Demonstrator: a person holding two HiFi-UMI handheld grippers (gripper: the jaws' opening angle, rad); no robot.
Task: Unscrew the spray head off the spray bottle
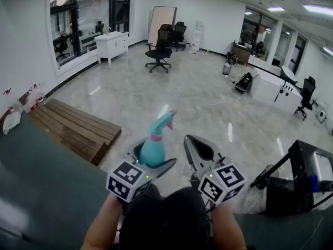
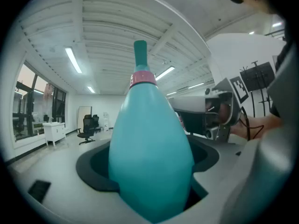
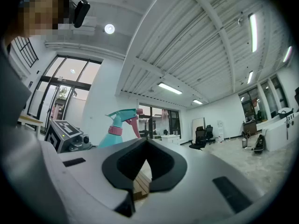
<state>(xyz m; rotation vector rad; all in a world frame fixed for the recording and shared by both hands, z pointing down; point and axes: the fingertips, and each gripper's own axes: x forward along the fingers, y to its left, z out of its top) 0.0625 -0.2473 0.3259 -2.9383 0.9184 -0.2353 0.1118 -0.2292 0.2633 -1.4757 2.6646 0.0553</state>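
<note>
A teal spray bottle (image 1: 153, 150) with a pink collar and a teal spray head (image 1: 165, 120) is held up in the air. My left gripper (image 1: 151, 165) is shut on the bottle's body (image 2: 149, 153), which fills the left gripper view, its pink collar (image 2: 142, 78) above. My right gripper (image 1: 196, 151) is beside it to the right, apart from the bottle, jaws shut with nothing between them. In the right gripper view the spray head (image 3: 122, 116) and pink collar (image 3: 115, 131) show to the left, past the shut gripper (image 3: 145, 141).
A wooden pallet (image 1: 75, 126) lies on the floor at left. Office chairs (image 1: 158, 51), a white cabinet (image 1: 112, 45) and desks (image 1: 270, 85) stand far off. A black stand (image 1: 299, 176) is at the right. A dark surface (image 1: 41, 181) lies at lower left.
</note>
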